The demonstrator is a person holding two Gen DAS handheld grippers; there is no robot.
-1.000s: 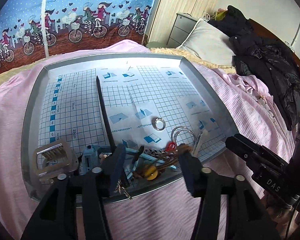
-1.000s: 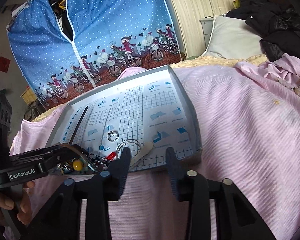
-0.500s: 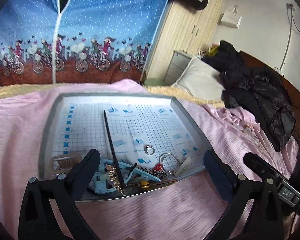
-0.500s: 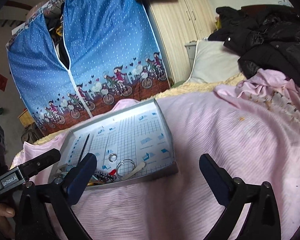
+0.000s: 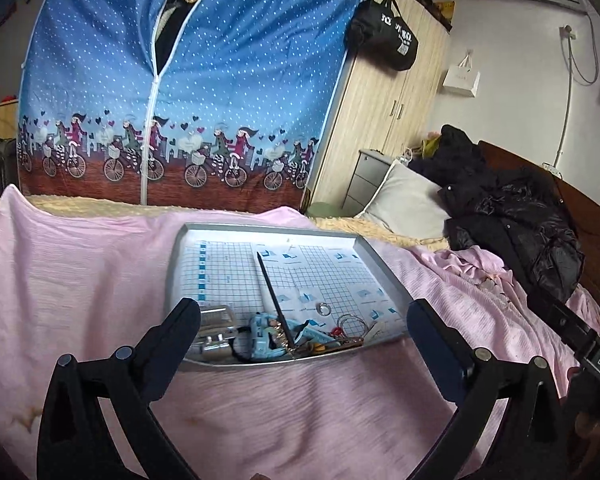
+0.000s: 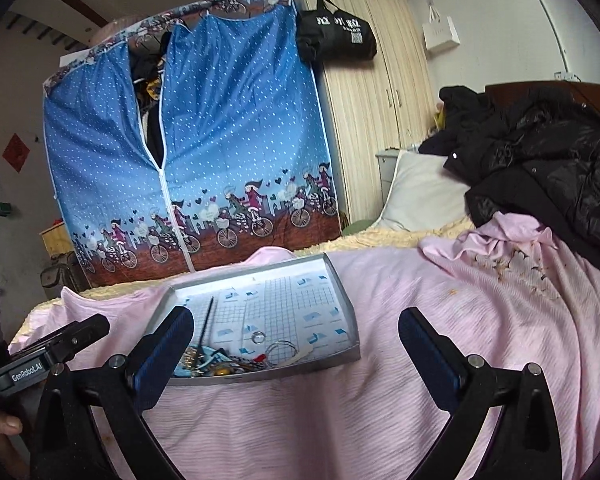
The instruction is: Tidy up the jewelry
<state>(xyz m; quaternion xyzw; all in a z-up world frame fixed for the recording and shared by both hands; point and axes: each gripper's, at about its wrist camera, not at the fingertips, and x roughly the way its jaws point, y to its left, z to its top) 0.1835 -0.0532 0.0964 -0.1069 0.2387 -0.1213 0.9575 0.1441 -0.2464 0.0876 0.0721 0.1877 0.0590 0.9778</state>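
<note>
Looking along our left gripper [image 5: 302, 334], we see its fingers spread wide and empty above the pink sheet [image 5: 80, 280], short of the tray [image 5: 384, 276]. Jewelry [image 5: 284, 334] lies heaped at the tray's near edge; a ring [image 5: 325, 309] sits alone just beyond, and a black stick [image 5: 271, 292] runs toward the far side. From the right gripper [image 6: 296, 340], equally wide and empty, the same tangle [image 6: 220, 362] shows at the tray's [image 6: 340, 300] near-left corner. We judge sorting barely begun: nearly everything remains to be separated.
</note>
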